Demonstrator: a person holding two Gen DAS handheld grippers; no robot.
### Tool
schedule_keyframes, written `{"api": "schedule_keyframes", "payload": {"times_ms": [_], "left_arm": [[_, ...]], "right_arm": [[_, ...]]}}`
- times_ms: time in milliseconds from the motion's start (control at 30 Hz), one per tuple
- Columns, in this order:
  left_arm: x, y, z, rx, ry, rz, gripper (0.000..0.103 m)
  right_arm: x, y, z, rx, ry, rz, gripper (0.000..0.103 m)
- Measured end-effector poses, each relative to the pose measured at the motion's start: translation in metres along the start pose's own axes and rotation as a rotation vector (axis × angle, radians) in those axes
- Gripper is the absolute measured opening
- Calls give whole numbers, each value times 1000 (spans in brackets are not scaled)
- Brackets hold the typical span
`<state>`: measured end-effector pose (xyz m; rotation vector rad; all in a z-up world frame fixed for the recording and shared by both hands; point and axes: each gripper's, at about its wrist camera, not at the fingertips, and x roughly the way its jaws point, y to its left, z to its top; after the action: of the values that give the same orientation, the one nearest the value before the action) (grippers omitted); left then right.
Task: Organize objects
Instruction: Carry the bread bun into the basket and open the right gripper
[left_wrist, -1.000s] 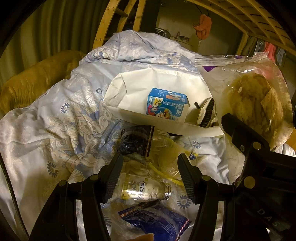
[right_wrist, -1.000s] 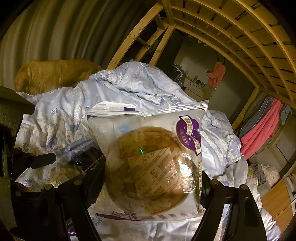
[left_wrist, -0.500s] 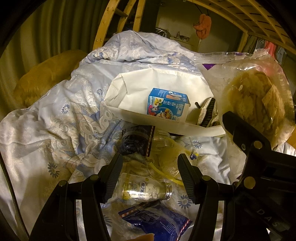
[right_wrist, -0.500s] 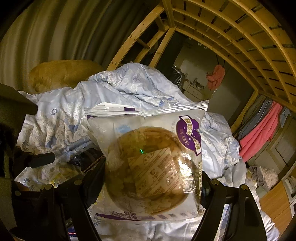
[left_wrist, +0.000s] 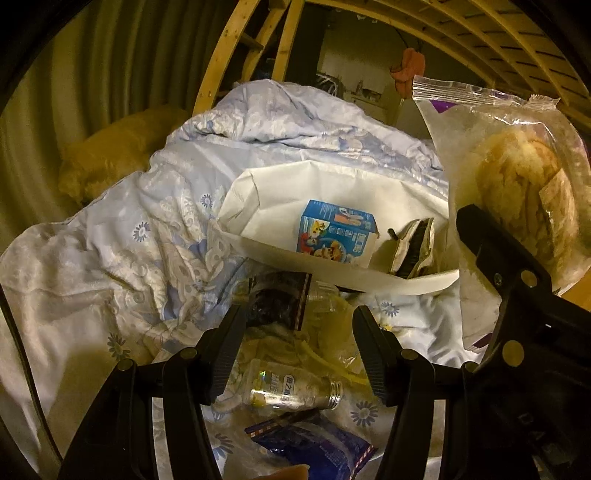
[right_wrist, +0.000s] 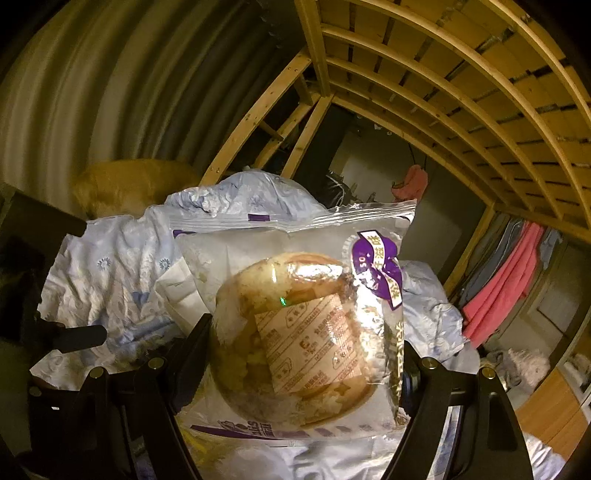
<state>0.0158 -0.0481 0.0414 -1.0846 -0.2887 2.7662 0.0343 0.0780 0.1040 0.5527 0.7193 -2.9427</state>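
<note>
Two grippers work over the quilt: low in frame, the left gripper (left_wrist: 297, 347) hangs wide open and empty above a glass bottle (left_wrist: 291, 391); the right gripper (right_wrist: 306, 369) clamps a bagged bread (right_wrist: 295, 332) at frame centre. Carrying seems underway; next, lowering it into the white bag (left_wrist: 332, 192) at mid-frame
</note>
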Motion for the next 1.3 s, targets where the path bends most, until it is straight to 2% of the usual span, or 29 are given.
{"api": "schedule_keyframes", "payload": {"times_ms": [367,500,533,600,633,700,733,767,800,833,867,900,933,967,1033,1100,1233,1300], "left_arm": [[0,-2,1,3,2,-2,59],[19,-9,20,-66,32,-109,59],[27,-10,31,-87,42,-127,59],[41,-16,48,-88,54,-91,59],[46,-20,53,-78,62,-66,59],[52,-26,59,-52,62,-28,59],[53,-29,59,-40,62,-19,59],[52,-30,58,-26,55,-10,59],[50,-30,57,-19,44,-6,59],[49,-29,56,-19,34,-7,59],[49,-27,56,-26,35,-16,59],[50,-25,56,-39,40,-27,59],[51,-21,55,-55,47,-41,59],[53,-24,56,-63,50,-48,59],[54,-23,56,-70,52,-64,59],[56,-28,59,-61,58,-91,59],[66,-42,70,-26,73,-180,59],[73,-52,77,-6,81,-254,59]], "right_arm": [[7,-3,4,15,4,19,81],[25,-14,14,93,43,105,81],[37,-21,19,134,64,145,82],[77,-35,28,234,141,172,83],[114,-48,30,330,220,196,83],[159,-64,23,467,351,244,82],[180,-75,14,553,416,293,82],[196,-89,0,688,440,406,82],[206,-100,-16,831,435,528,82],[211,-107,-29,928,434,584,82],[215,-113,-41,1003,446,568,83],[215,-115,-44,992,459,500,83],[211,-114,-43,912,457,371,84],[209,-113,-40,873,445,320,84],[209,-111,-36,844,439,273,84],[212,-110,-34,875,432,332,84],[215,-109,-45,1019,441,654,84],[212,-104,-40,982,436,642,84]]}}
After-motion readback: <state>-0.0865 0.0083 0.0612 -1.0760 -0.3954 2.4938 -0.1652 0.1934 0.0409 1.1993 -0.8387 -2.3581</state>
